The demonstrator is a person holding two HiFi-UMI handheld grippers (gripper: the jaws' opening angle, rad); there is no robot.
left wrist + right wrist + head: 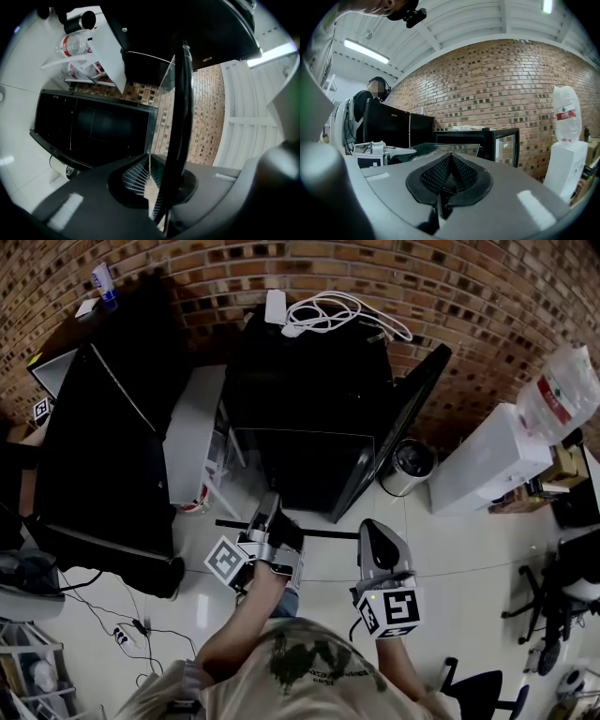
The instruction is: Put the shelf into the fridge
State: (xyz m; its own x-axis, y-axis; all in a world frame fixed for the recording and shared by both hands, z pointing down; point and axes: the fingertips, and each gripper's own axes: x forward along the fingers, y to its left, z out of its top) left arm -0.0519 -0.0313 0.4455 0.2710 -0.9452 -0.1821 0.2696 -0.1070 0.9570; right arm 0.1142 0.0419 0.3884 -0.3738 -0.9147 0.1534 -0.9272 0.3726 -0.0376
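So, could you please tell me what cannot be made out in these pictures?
- Head view: fridge interior too dark to show rails.
- Head view: shelf glass transparent; only its black edge shows.
- Right gripper view: right gripper jaws together; whether they pinch the glass is unclear.

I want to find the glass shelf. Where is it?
Head view, middle: the shelf is held between the left tongs and right tongs, just in front of the open black fridge.
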